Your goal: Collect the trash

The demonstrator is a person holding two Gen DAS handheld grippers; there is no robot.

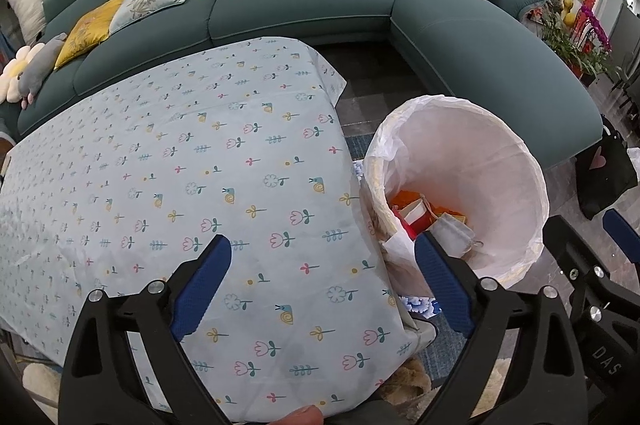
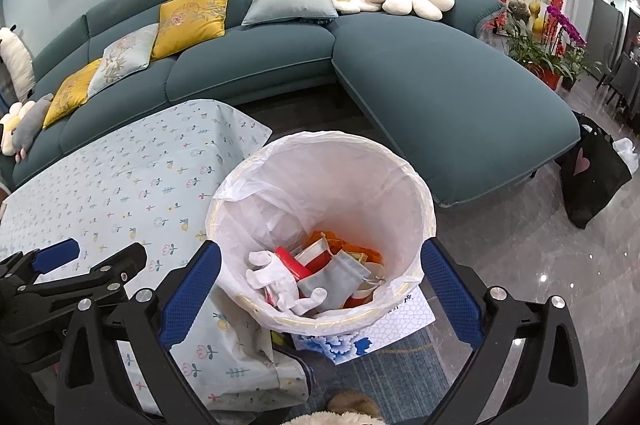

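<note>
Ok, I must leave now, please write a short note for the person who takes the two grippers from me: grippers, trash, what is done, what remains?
Left gripper: open, nothing between the jaws, above the table's near corner.
Right gripper: open, empty, over the trash bin.
Trash: red, orange, grey and white pieces lie at the bottom of the bin, which is lined with a white bag and stands on the floor beside the table.
Done: no trash shows on the flowered tablecloth.
Left: check the parts of the table and floor outside both views.
</note>
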